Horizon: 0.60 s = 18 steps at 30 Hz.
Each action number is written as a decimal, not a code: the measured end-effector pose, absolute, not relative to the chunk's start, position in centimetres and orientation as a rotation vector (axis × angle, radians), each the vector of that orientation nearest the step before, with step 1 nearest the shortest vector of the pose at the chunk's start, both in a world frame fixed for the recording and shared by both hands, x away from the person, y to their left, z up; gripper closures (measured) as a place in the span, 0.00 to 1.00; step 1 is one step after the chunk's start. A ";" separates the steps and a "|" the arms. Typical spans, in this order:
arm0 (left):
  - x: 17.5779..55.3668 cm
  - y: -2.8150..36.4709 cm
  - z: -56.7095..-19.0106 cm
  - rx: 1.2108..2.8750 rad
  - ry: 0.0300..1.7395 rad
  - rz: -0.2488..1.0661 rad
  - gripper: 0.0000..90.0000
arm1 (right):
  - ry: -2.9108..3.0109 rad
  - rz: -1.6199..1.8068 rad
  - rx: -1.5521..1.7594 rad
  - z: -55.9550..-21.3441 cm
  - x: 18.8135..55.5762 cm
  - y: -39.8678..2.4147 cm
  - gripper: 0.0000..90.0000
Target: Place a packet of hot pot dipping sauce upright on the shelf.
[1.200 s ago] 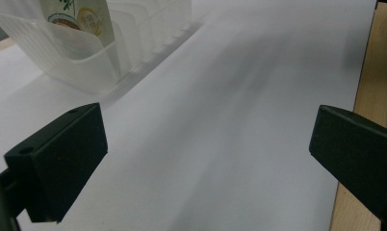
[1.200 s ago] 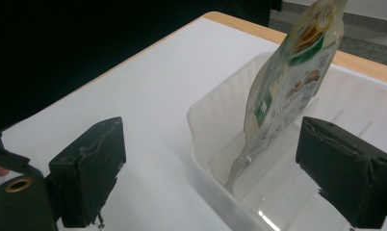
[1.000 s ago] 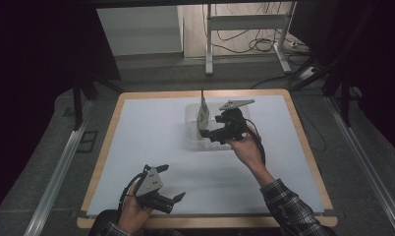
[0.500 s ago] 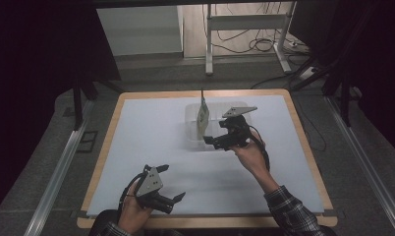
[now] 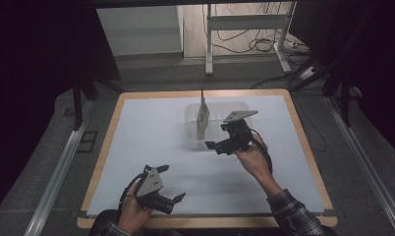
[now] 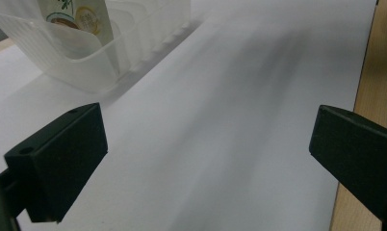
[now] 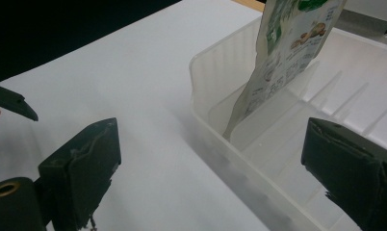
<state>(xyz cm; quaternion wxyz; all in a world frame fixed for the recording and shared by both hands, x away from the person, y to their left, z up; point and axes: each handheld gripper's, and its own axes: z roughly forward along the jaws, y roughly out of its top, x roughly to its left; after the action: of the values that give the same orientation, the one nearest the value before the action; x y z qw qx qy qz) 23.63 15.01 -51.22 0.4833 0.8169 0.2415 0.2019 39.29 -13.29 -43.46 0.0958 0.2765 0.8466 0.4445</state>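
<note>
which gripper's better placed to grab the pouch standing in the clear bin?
Right. The right gripper, jaws open, sits at the near edge of the clear bin, facing the pouch. The left gripper is back at the table's near edge.

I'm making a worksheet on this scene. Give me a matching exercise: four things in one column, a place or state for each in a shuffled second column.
Column one:
1. printed snack pouch
2. translucent ribbed plastic bin
3. left gripper
4. right gripper

Column two:
A. open, beside the bin's near rim
B. leaning upright inside the bin
C. open, near the table's front edge
D. resting on the white table surface, far from the person

Pairs: 1-B, 2-D, 3-C, 4-A
</note>
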 end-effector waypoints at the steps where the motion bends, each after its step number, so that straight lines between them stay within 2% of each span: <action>1: 23.6 15.0 -51.2 1.990 0.589 0.492 0.00 | 2.509 1.317 0.819 -43.5 39.3 -13.3 0.07; 18: 23.6 15.0 -51.2 1.989 0.590 0.492 0.00 | 2.544 1.301 0.806 -44.0 38.4 -14.7 0.05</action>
<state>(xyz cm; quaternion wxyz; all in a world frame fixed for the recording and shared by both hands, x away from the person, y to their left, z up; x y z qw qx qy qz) 23.60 15.05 -51.23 0.4837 0.8164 0.2423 0.2019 38.42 -14.73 -44.04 0.0864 0.2705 0.8537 0.4366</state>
